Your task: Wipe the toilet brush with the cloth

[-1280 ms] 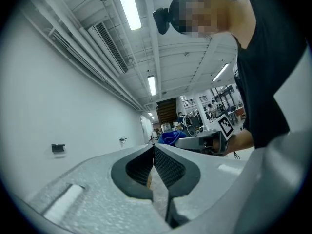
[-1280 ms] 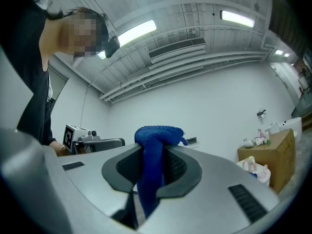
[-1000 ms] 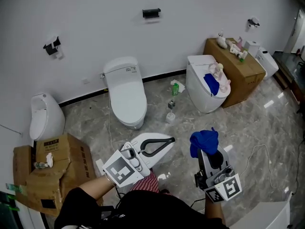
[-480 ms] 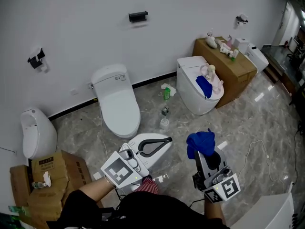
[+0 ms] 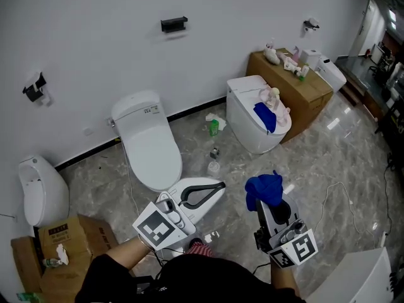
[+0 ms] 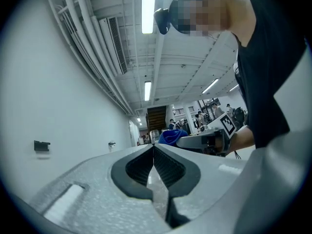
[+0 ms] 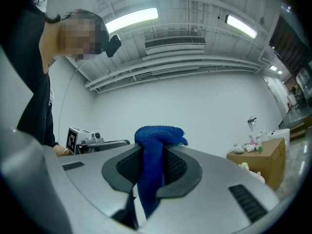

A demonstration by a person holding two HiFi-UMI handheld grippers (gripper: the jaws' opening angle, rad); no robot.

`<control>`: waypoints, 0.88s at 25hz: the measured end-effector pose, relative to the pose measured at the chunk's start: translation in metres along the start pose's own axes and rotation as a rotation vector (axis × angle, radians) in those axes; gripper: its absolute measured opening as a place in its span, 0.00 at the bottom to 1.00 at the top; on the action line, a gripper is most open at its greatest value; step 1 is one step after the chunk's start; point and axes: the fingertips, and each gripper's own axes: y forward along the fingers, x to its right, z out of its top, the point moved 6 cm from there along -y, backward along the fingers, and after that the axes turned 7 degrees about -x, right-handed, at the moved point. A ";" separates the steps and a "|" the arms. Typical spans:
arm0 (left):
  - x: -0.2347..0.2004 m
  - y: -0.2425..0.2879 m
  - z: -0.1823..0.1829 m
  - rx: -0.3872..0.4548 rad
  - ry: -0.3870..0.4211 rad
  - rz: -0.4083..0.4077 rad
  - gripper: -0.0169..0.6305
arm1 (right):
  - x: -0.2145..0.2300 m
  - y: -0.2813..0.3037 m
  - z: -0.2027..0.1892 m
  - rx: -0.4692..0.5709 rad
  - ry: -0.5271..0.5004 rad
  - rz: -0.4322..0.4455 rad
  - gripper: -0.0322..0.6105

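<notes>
Setup stage, seemingly: right gripper (image 5: 274, 202) is clamped on the blue cloth (image 5: 264, 188) at 5 o'clock, and left gripper (image 5: 221, 186) is closed on nothing. The toilet brush can't be picked out, maybe it's among the floor clutter (image 5: 213, 167) toward 12 o'clock. Next, the left one needs to open and grab it.

Bright, even light falls from ceiling tube lights (image 6: 147, 8), burnt out to white strips in both gripper views. It leaves only faint, soft shadows on the floor (image 5: 315, 163), whose polished stone throws pale glare patches toward the right of the head view. The head view is sharp but bows the wall (image 5: 113, 49), and both gripper views are fisheye with black corners, the cloth (image 7: 151, 150) crisp in its weave and the far hall hazy.
</notes>
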 end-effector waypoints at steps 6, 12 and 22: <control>-0.027 -0.012 -0.011 -0.010 0.009 -0.015 0.04 | -0.004 0.030 -0.005 0.004 -0.007 -0.018 0.17; -0.054 -0.020 -0.018 -0.010 -0.015 -0.005 0.04 | -0.003 0.052 -0.007 -0.006 0.000 -0.029 0.17; -0.078 -0.010 -0.036 -0.032 -0.041 0.000 0.04 | 0.018 0.075 -0.019 -0.036 0.020 -0.027 0.17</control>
